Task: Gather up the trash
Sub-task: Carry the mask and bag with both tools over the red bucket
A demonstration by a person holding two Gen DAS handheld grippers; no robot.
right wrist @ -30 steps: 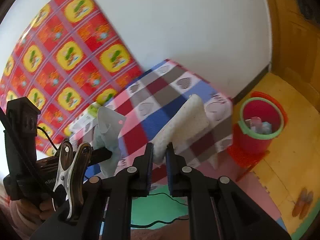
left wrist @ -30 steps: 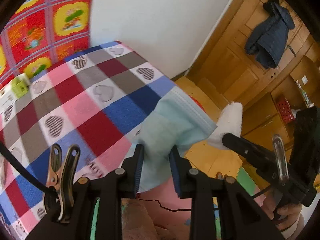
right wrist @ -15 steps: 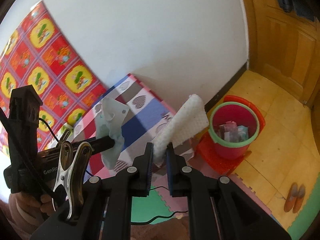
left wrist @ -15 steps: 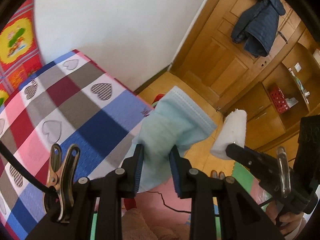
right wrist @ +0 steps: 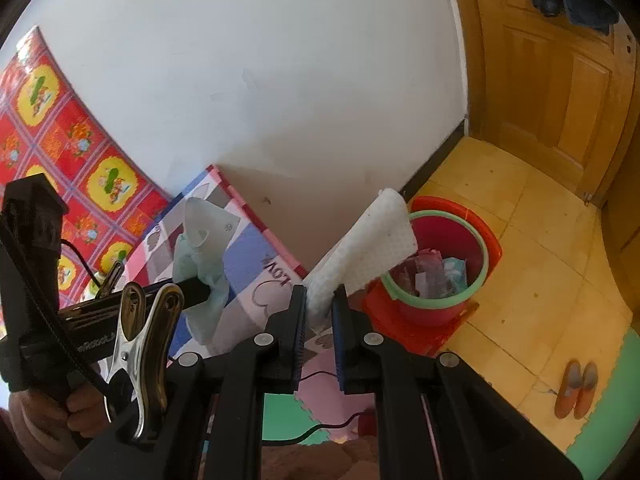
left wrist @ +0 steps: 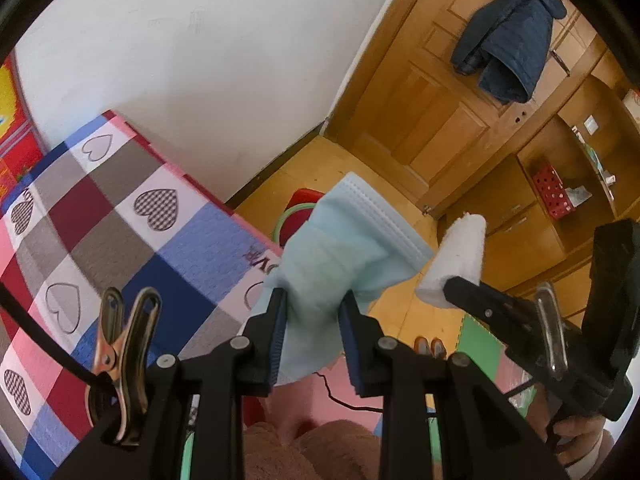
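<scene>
Pinching a blue face mask [left wrist: 344, 256] in my left gripper [left wrist: 312, 312], white paper towel [right wrist: 368, 248] clamped in my right gripper [right wrist: 320, 308], red bin [right wrist: 440, 276] at two o'clock.

A red bucket [right wrist: 440, 276] stands on the yellow tiled floor [right wrist: 532, 280].

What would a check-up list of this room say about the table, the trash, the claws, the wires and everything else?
Surface: table covered by a checked cloth with hearts.
Job's things: blue face mask; white paper towel; red bin with green rim on the floor, trash already inside.
Clutter: nothing seen on the visible tabletop.
Grippers: left claw shut on the face mask; right claw shut on the paper towel.
Cables: black wire across the foam floor mats.
Surroundings: wooden door, hanging dark jacket, slippers.
</scene>
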